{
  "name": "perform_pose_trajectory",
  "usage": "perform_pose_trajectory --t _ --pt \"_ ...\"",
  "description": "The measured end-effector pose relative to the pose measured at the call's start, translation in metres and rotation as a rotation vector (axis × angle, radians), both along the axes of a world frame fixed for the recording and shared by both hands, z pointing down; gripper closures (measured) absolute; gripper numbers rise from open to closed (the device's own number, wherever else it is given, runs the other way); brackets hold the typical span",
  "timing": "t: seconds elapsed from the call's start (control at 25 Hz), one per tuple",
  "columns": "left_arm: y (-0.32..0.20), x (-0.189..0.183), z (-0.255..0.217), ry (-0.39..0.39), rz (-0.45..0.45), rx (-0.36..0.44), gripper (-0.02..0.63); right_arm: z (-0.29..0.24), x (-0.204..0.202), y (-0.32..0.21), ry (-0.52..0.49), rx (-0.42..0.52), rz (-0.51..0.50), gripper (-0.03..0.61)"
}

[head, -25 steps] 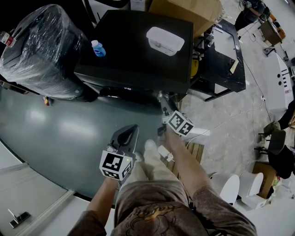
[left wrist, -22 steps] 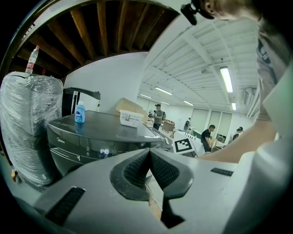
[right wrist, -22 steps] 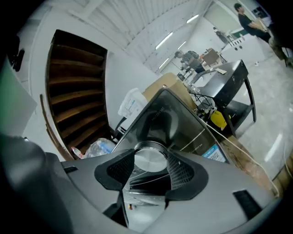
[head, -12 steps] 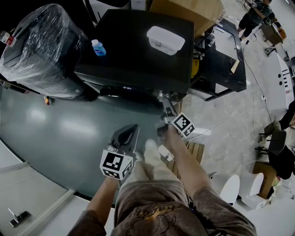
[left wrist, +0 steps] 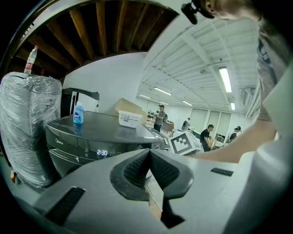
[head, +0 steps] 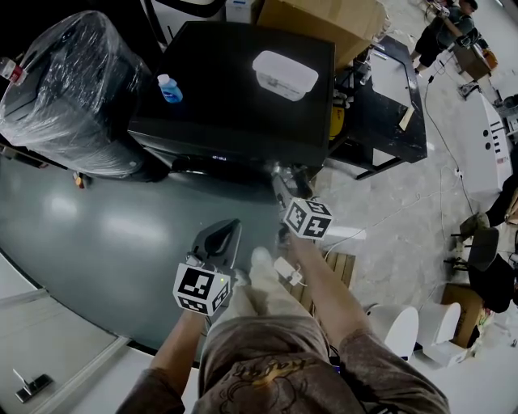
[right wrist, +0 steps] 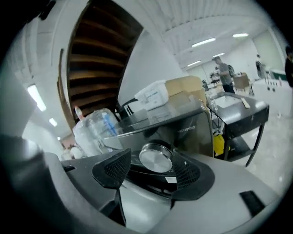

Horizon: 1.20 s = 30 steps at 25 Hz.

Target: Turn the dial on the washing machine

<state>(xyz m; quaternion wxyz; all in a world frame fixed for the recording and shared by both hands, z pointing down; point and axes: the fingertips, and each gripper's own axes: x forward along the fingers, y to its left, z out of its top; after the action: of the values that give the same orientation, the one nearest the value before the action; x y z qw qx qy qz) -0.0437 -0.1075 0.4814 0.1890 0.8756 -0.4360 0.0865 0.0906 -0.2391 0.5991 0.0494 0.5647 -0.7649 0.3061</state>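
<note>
The left gripper point(left wrist: 149, 156) hangs low and centre in the head view, above the grey floor point(head: 97, 234). Its jaws are pressed together with nothing between them (the ribbed pads meet in a tight seam in its own view). It touches nothing.

Just right of it and higher in the frame, the right gripper point(head: 281, 176) reaches to the washer's front edge. Its jaws have just been opening and now stand wide, with the dial point(right wrist: 156, 157) between them. The round silver dial sits in the middle of the right gripper view. One pad point(right wrist: 116, 168) is clear of it on the left. The other pad point(right wrist: 188, 172) lies close on the right, but I cannot tell whether it touches.

The washer point(head: 243, 89) fills the upper middle of the head view, black-topped, and the dial is on its front at the lower right corner. The left gripper view shows a lit display point(left wrist: 101, 152) on that front. On top stand a blue bottle point(head: 169, 87) at the left and a white tub point(head: 285, 73) at the right.

A plastic-wrapped bundle point(head: 73, 89) stands at the upper left. A cardboard box point(head: 324, 16) sits behind the washer, and a black table point(head: 380, 113) stands to its right.
</note>
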Motion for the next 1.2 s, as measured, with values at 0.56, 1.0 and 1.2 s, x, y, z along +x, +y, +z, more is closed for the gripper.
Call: perform_pose_trajectory --t 0.56,1.0,1.2 --pt "-0.008 -0.005 0.000 -0.004 -0.005 -0.004 0.621 0.015 -0.010 -0.008 0.368 -0.065 -0.053 0.322" --pt "-0.011 0.000 0.000 -0.005 0.000 -0.008 0.621 0.014 -0.002 -0.009 0.238 -0.096 0.034 0.342" --pt "-0.012 -0.002 0.002 -0.004 -0.003 -0.011 0.621 0.016 0.000 -0.009 0.090 -0.085 0.070 0.342"
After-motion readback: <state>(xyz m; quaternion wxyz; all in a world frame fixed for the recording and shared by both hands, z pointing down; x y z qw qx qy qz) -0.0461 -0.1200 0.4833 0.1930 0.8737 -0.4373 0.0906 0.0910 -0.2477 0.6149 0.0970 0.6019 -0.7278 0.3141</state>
